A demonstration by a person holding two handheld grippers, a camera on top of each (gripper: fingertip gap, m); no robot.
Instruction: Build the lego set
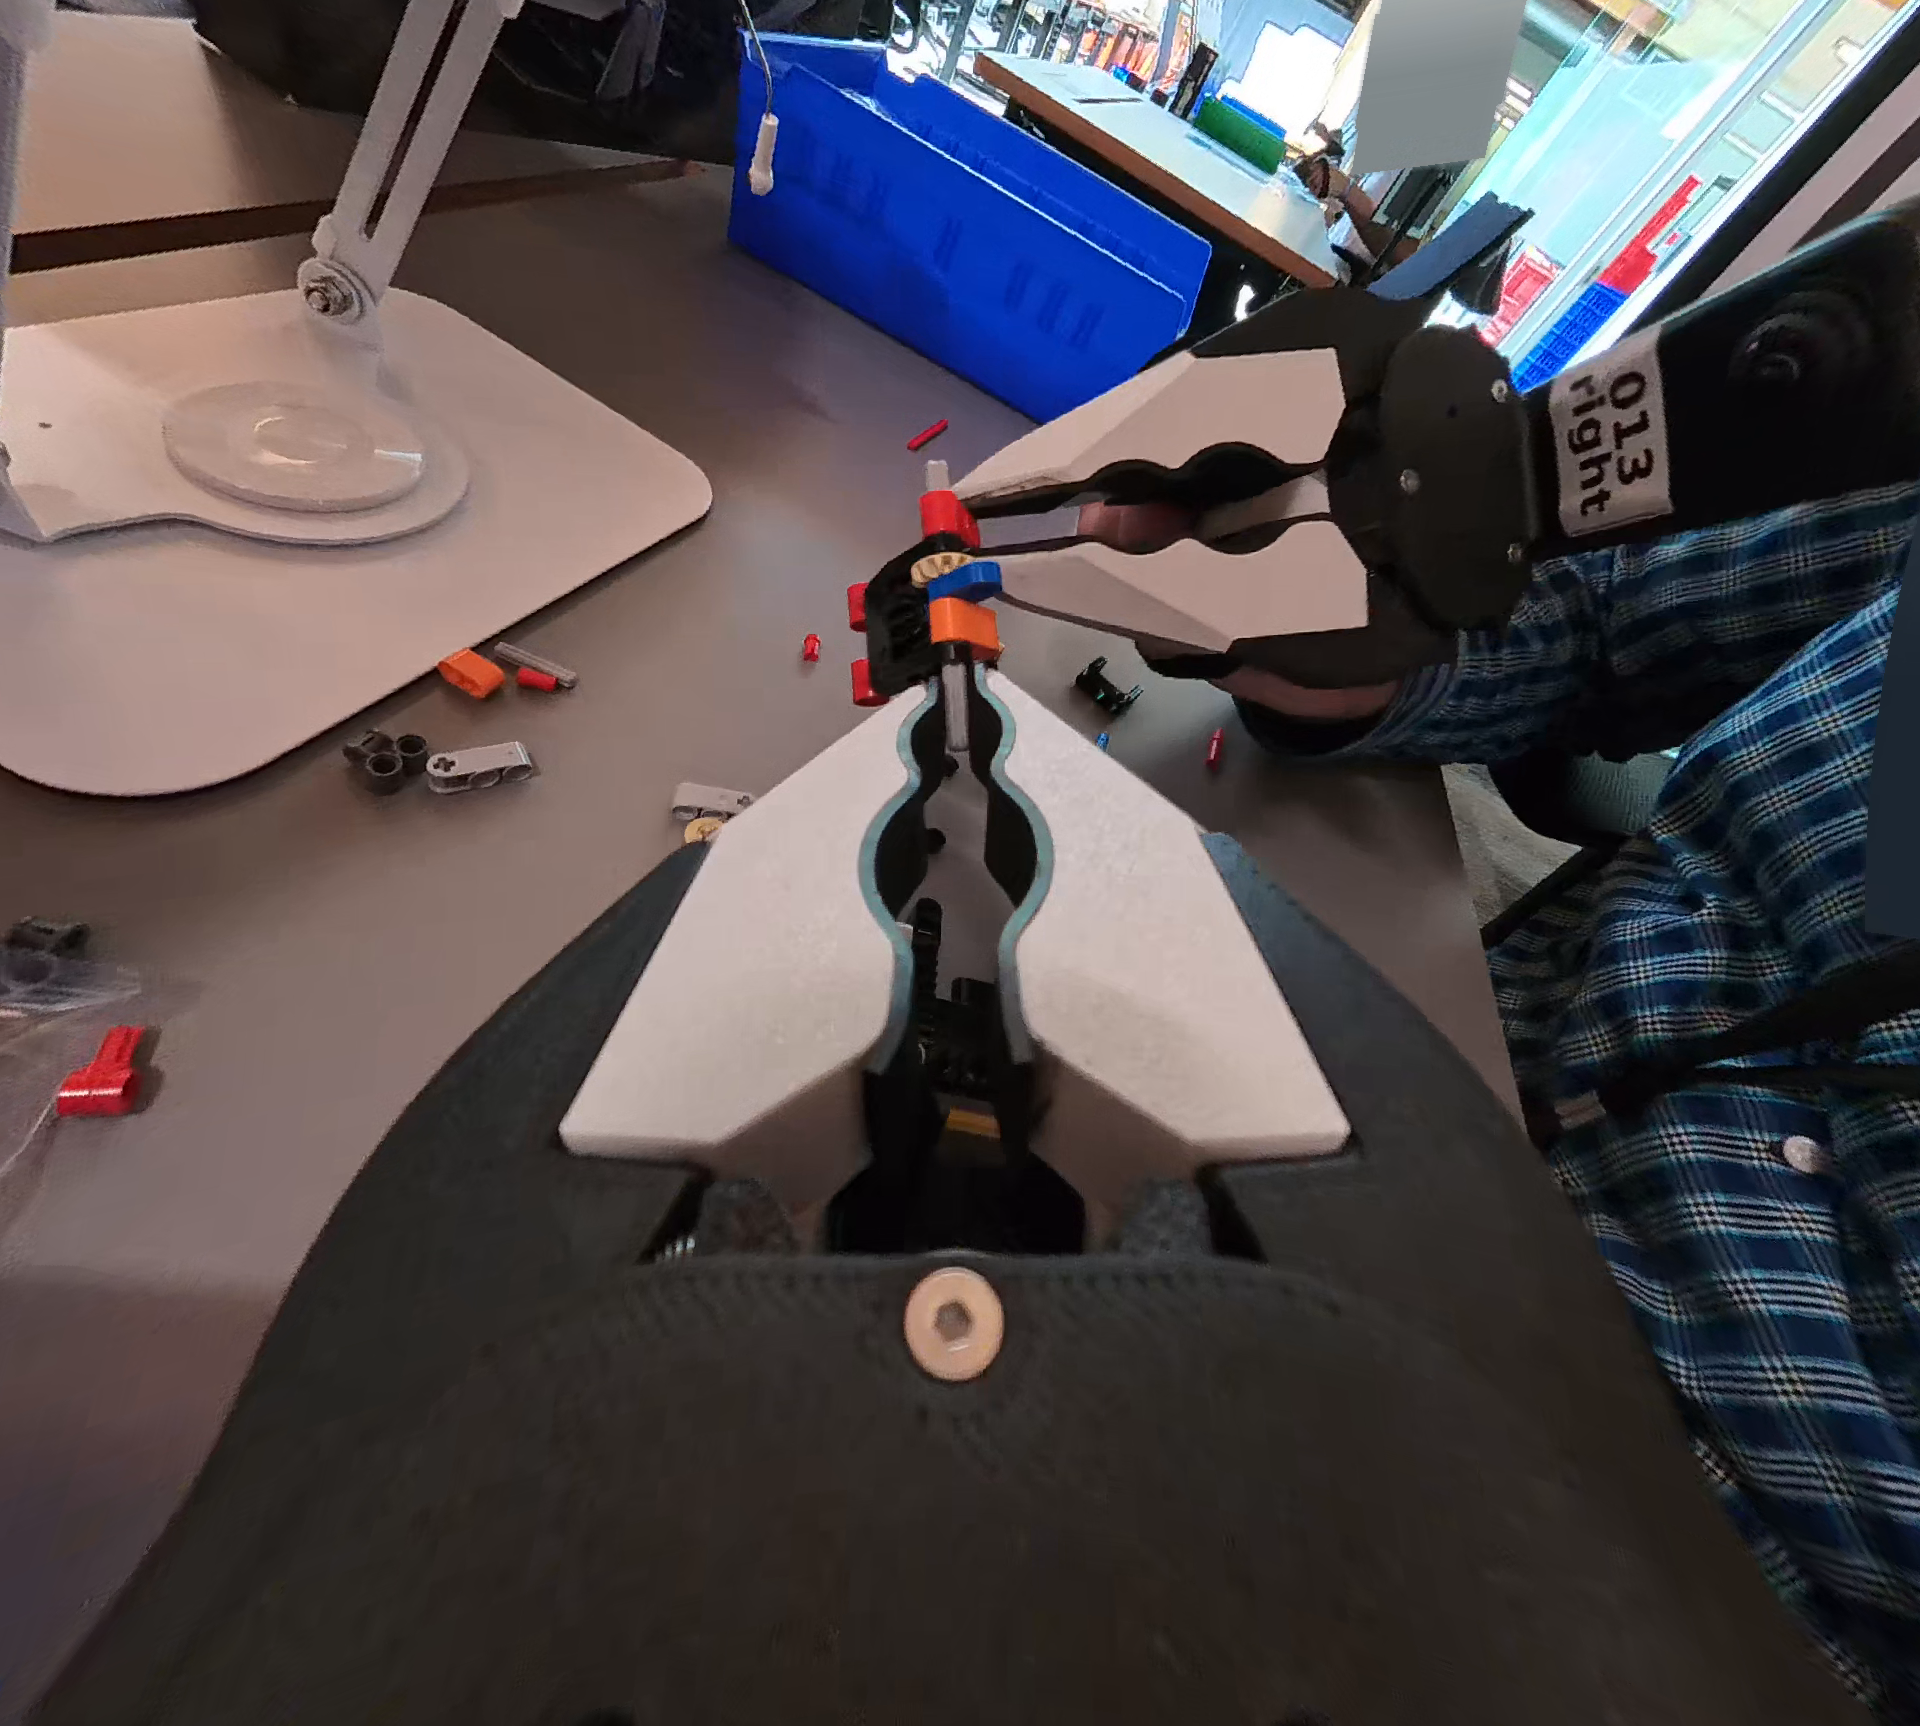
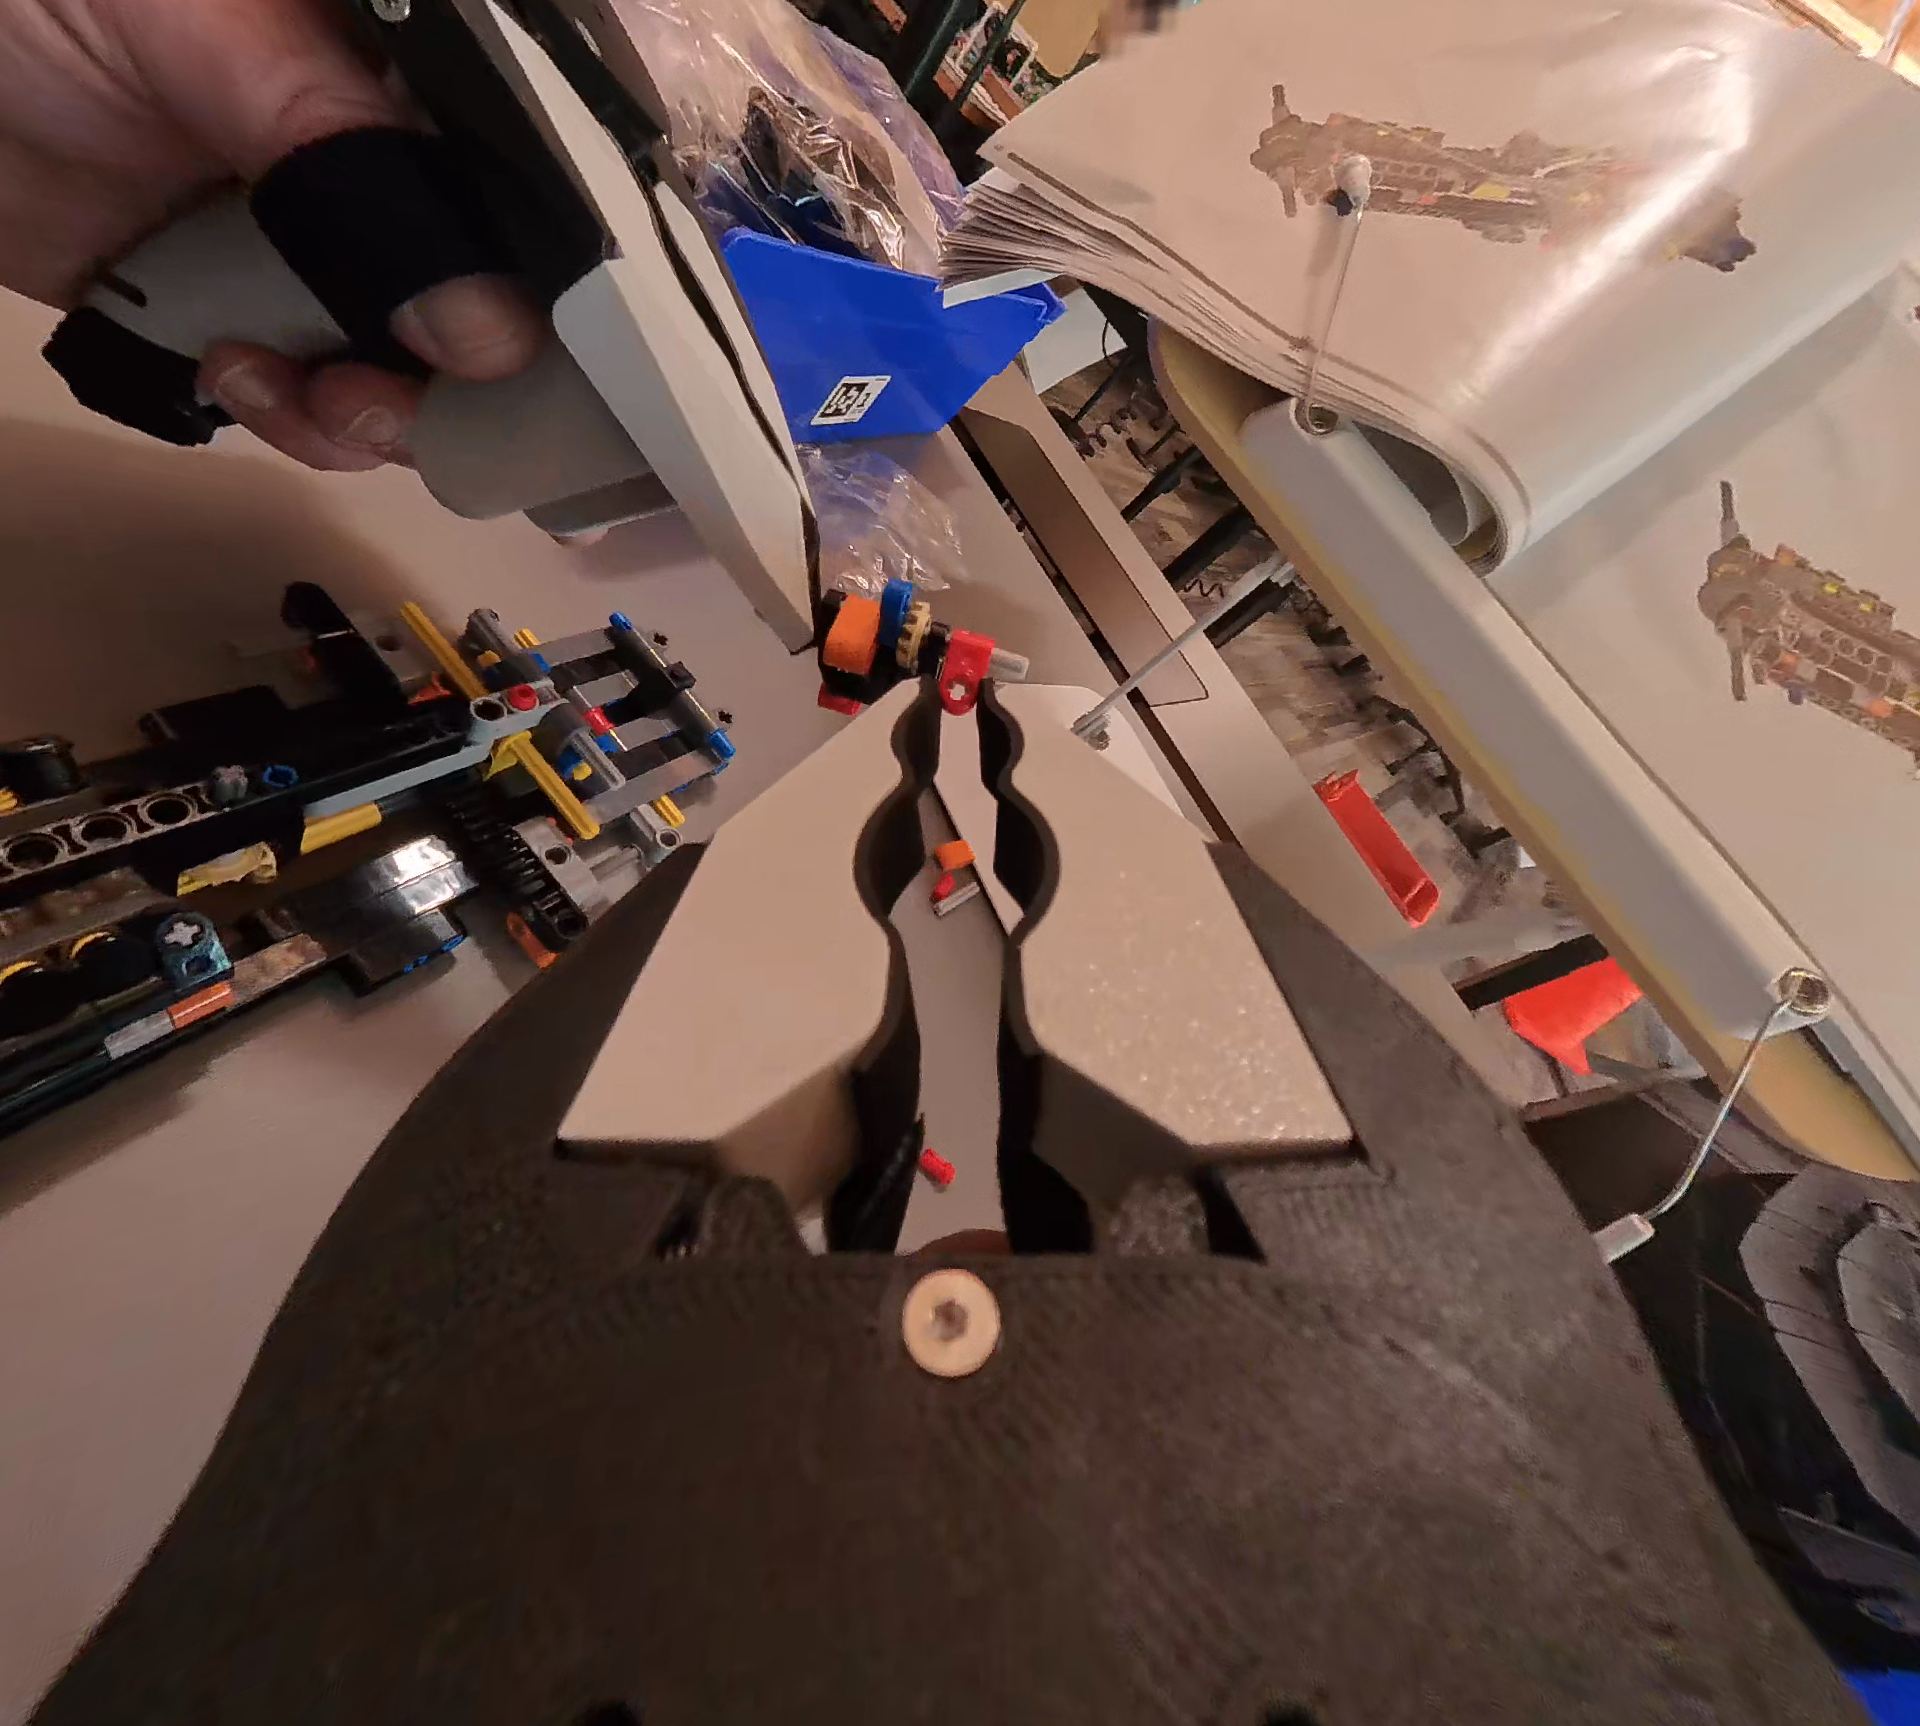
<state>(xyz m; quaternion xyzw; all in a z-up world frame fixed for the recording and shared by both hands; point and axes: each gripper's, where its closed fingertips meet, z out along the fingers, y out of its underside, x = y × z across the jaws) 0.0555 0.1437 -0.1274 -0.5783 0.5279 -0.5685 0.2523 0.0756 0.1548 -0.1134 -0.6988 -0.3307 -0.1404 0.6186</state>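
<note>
A small sub-assembly (image 1: 920, 611) of a black frame, red pins, an orange piece, a blue piece and a tan gear sits on a grey axle (image 1: 957, 712). My left gripper (image 1: 956, 689) is shut on the axle's lower end and holds it above the table. My right gripper (image 1: 958, 515) comes in from the right and is shut on a red connector (image 1: 943, 515) near the axle's top end. In the right wrist view my right gripper (image 2: 954, 691) pinches the red connector (image 2: 964, 660), with the sub-assembly (image 2: 868, 637) and the left gripper (image 2: 805, 632) beyond it.
A large part-built model (image 2: 312, 793) lies on the table at left. An instruction booklet (image 2: 1455, 222) rests on a white stand (image 1: 312, 513). A blue bin (image 1: 966, 242) stands behind. Loose pieces (image 1: 473, 674) (image 1: 478, 762) (image 1: 99, 1074) are scattered on the table. A person's plaid sleeve (image 1: 1714, 845) is at right. Left and right tips are no more than a few centimetres apart.
</note>
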